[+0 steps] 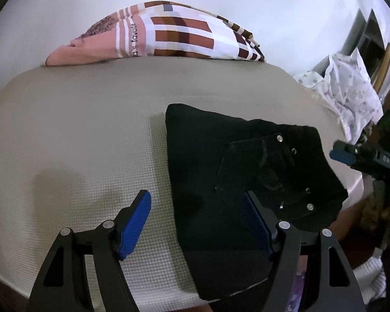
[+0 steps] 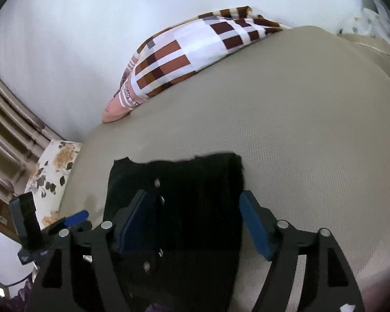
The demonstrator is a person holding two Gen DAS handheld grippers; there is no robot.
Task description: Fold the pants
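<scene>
The black pants point(image 1: 221, 156) lie folded into a compact dark shape on the beige bed point(image 1: 91, 130), with metal rivets around a back pocket. My left gripper point(image 1: 197, 223) is open just above the pants' near left edge; its right finger is over the cloth, its left finger over bare bed. In the right wrist view the pants point(image 2: 189, 182) run from the bed's near edge inward. My right gripper point(image 2: 192, 223) is open with its jaws straddling the pants, holding nothing. The right gripper also shows at the left wrist view's right edge point(image 1: 343, 153).
A checked brown, white and pink pillow point(image 1: 169, 36) lies at the bed's far side against the white wall. A floral pillow point(image 2: 54, 171) sits at the bed's left corner. A spotted white cloth point(image 1: 351, 93) lies past the bed's right end.
</scene>
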